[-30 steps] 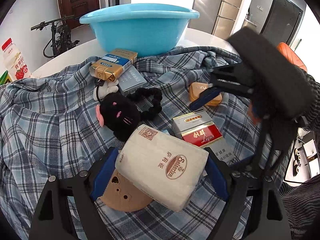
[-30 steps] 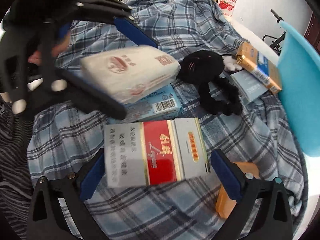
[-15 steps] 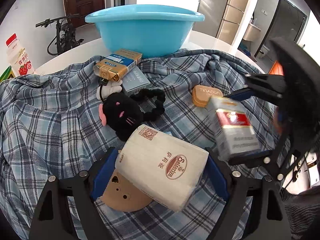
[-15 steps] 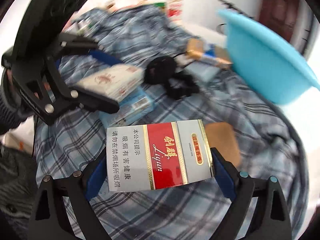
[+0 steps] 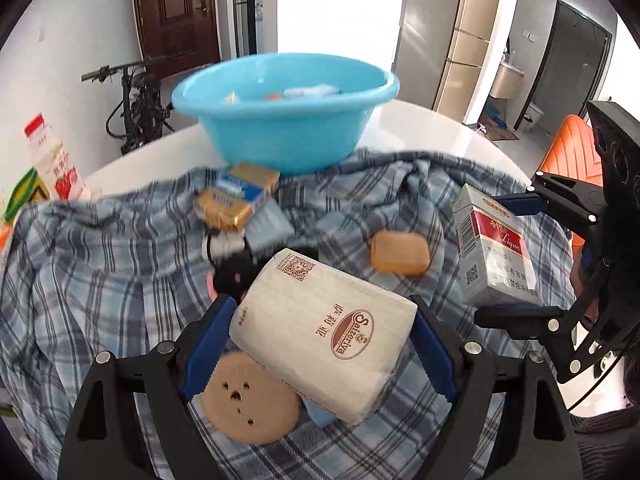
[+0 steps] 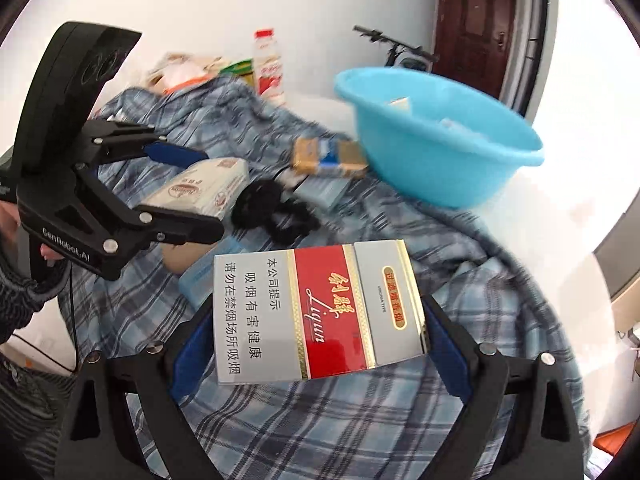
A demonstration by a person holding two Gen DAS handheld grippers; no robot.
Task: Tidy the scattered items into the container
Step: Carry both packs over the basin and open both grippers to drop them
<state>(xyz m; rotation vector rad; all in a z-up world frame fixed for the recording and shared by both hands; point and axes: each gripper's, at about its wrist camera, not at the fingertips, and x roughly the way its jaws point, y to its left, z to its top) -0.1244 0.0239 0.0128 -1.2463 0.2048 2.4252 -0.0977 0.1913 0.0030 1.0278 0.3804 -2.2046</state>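
Note:
My left gripper (image 5: 320, 340) is shut on a white tissue pack (image 5: 320, 332) and holds it above the plaid cloth (image 5: 100, 280). My right gripper (image 6: 316, 340) is shut on a red and silver cigarette carton (image 6: 316, 308), also held in the air; it shows at the right in the left wrist view (image 5: 494, 248). The blue basin (image 5: 286, 108) stands at the far side with a few items inside; it also shows in the right wrist view (image 6: 436, 148). The left gripper with the tissue pack (image 6: 200, 190) shows at the left in the right wrist view.
On the cloth lie a gold and blue carton (image 5: 236, 196), a grey-blue box (image 5: 268, 224), a black plush toy (image 6: 272, 208), an orange case (image 5: 400, 254), a round brown disc (image 5: 250, 400) and a light blue box (image 6: 200, 280). A milk bottle (image 5: 52, 164) stands far left.
Both grippers have risen with their loads and turned toward the basin. The carton has left the cloth. The basin's inside has come into view.

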